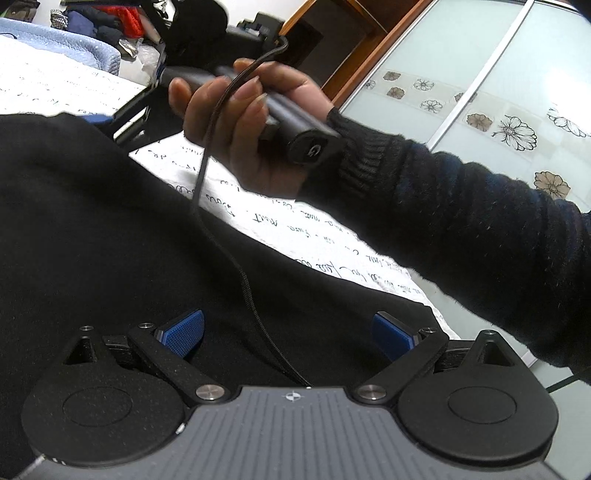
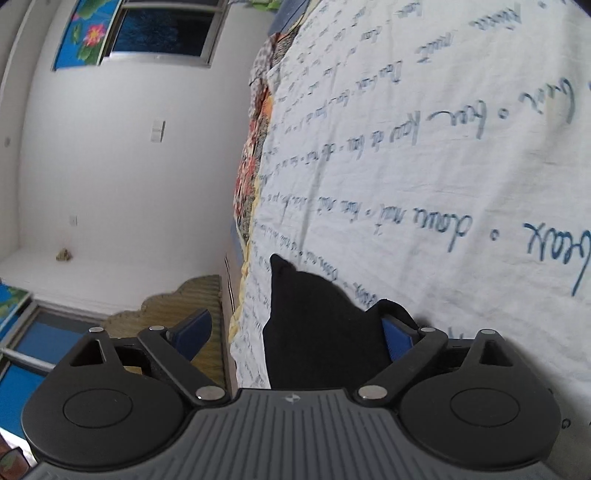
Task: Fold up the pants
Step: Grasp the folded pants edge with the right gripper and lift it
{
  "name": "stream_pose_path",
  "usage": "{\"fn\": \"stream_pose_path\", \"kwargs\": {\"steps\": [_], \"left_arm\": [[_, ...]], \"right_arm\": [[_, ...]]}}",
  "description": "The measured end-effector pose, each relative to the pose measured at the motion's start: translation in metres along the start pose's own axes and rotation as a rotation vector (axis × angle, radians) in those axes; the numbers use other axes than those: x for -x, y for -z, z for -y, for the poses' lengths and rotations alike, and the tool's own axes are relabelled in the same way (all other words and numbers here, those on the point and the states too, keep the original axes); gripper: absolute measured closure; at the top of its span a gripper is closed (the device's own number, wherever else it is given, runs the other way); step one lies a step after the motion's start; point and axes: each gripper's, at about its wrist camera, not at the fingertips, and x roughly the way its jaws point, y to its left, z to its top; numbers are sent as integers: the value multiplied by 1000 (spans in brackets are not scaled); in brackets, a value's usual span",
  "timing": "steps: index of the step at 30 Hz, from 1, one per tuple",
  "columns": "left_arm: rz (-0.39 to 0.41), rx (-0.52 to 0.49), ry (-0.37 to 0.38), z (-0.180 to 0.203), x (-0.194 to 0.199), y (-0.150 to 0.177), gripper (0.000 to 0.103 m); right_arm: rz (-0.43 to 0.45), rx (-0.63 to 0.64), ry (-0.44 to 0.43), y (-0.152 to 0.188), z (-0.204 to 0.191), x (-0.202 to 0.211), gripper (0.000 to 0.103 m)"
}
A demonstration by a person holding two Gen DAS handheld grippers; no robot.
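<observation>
The black pants (image 1: 110, 240) lie spread on a white bed sheet with blue handwriting (image 1: 280, 218). My left gripper (image 1: 288, 334) is open just above the black cloth, its blue pads (image 1: 183, 332) wide apart with nothing between them. In the left wrist view a hand holds the right gripper's handle (image 1: 295, 118) farther along the pants. In the right wrist view my right gripper (image 2: 295, 332) is open, and a pointed corner of the pants (image 2: 314, 321) sits between its fingers, lying against the right pad (image 2: 397, 338). The sheet (image 2: 424, 166) stretches beyond.
A black cable (image 1: 221, 206) hangs from the right gripper across the pants to my left gripper. The person's dark sleeve (image 1: 480, 229) crosses at right. A frosted flowered wardrobe door (image 1: 498, 92) stands beyond. The bed edge (image 2: 251, 221), a white wall and a window (image 2: 162, 29) show in the right wrist view.
</observation>
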Motion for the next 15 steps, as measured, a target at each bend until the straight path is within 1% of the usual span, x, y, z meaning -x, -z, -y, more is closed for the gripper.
{"fn": "stream_pose_path", "kwargs": {"steps": [3,5,7,8,10,12,14,15], "left_arm": [[1,3,0,1,0,-1,4],[1,5,0,0,1,-1,4],[0,7,0,-1,1,-1,4],[0,6,-1,-1,1,-1,4],[1,3,-5,-3,3,0,4],[3,-1,-11,-1,3,-1,4],[16,-7,-26,0,6,-2,4],[28,-12,-47,1,9,-2,4]], "right_arm": [[33,-41,1,0,17,-4,8],[39,-38,21,2,24,-10,8],[47,-19,32,6,25,-8,9],[52,-19,52,8,21,-5,9],[99,14,121,15,6,9,8],[156,65,165,30,-10,39,8],[235,106,198,59,-24,76,8],[267,117,218,74,-29,92,8]]}}
